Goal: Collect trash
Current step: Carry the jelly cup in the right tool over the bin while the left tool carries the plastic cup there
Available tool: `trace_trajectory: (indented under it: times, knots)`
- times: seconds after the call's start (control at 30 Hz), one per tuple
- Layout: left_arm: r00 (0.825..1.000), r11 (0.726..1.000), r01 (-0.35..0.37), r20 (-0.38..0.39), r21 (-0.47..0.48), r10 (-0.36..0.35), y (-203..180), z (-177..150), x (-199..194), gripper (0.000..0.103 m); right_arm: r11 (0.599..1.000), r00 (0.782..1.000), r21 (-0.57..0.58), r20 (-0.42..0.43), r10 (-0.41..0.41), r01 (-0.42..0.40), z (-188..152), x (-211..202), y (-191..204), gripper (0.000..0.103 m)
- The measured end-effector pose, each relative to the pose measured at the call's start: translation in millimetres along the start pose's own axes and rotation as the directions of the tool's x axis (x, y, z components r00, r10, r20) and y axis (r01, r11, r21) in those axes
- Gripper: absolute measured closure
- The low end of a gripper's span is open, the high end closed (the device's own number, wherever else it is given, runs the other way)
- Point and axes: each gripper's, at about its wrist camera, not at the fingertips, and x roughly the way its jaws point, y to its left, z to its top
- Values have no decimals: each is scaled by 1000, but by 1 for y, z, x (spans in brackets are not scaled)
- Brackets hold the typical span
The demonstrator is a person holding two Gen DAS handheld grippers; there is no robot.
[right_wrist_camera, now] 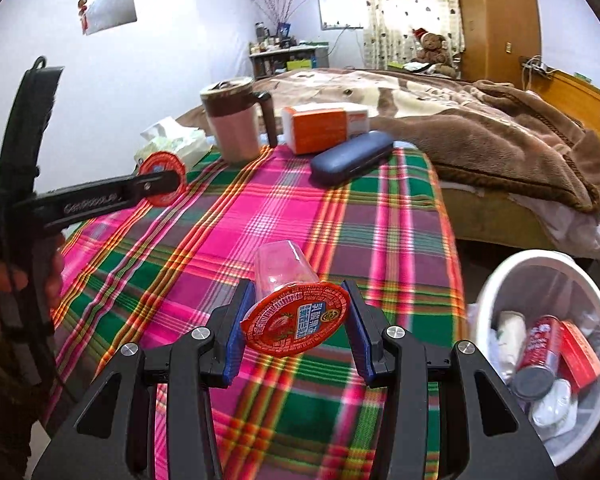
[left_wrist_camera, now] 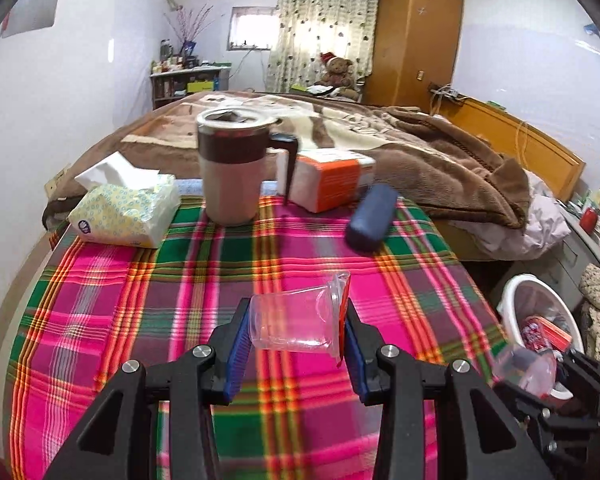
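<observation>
My left gripper (left_wrist_camera: pixel 296 332) is shut on a clear plastic cup (left_wrist_camera: pixel 292 322) lying sideways, its red foil lid against the right pad, held above the plaid tablecloth (left_wrist_camera: pixel 140 280). From the right wrist view the left gripper (right_wrist_camera: pixel 162 184) shows with that cup's red lid (right_wrist_camera: pixel 162 174). My right gripper (right_wrist_camera: pixel 298 320) is shut on a second clear cup (right_wrist_camera: pixel 280 268) with a red strawberry foil lid (right_wrist_camera: pixel 296 324), near the table's right side. It shows in the left wrist view (left_wrist_camera: pixel 528 368) too. A white trash bin (right_wrist_camera: pixel 500 276) stands on the floor right of the table.
On the far table edge stand a lidded mug (left_wrist_camera: pixel 232 168), a tissue pack (left_wrist_camera: pixel 124 208), an orange-white box (left_wrist_camera: pixel 332 180) and a blue glasses case (left_wrist_camera: pixel 372 218). A bed with a brown blanket (left_wrist_camera: pixel 420 152) lies behind. The bin holds a red can (right_wrist_camera: pixel 540 348) and other trash.
</observation>
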Motion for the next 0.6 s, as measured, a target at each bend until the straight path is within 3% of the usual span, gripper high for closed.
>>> trace_trajectory:
  times: [0.6]
  knots:
    - [992,985,116,31,127,-121,-104,-12,-35,61,988,990,107,75,-119,111,-18,-51,-71,58]
